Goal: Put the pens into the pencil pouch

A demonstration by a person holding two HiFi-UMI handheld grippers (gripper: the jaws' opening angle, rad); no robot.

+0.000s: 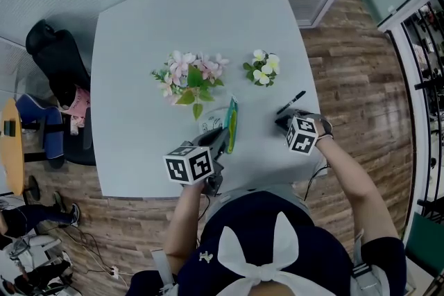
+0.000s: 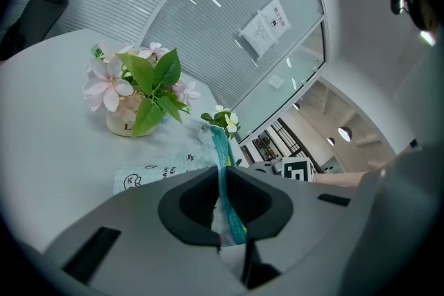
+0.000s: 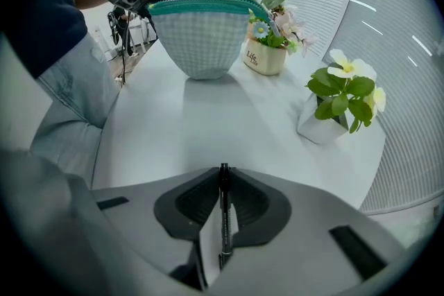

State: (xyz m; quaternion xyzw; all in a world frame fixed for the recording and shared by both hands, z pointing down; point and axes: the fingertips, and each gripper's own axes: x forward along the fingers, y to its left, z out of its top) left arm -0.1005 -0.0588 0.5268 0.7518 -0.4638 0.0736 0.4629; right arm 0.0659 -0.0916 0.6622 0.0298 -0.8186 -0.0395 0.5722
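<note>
Holding the pencil pouch (image 1: 229, 123) on edge, the left tool (image 1: 220, 139) is narrowed onto it: in the left gripper view the pouch's teal zipper edge (image 2: 223, 170) runs straight between the pads, which press on it, while the pale printed cloth spreads out to the left on the surface (image 1: 139, 80). The pouch stands near the near edge of the surface, roughly at its middle, just near of a pot of pink flowers (image 1: 189, 76). From the right gripper view the pouch shows as a checked, rounded shape with the zipper along its top, its lower edge on the surface. The right tool (image 1: 283, 123) points steeply down at the right side of the surface, well apart from the pouch, and its jaws are drawn in on a black pen (image 3: 223, 218), which stands lengthwise between the pads. In the head view a slanted pen (image 1: 291, 102) shows at that tool's far side, its near end close to the jaws; whether it is the same one cannot be told. A small pot of white flowers (image 1: 262, 68) stands farther back, to the right of the pink ones.
</note>
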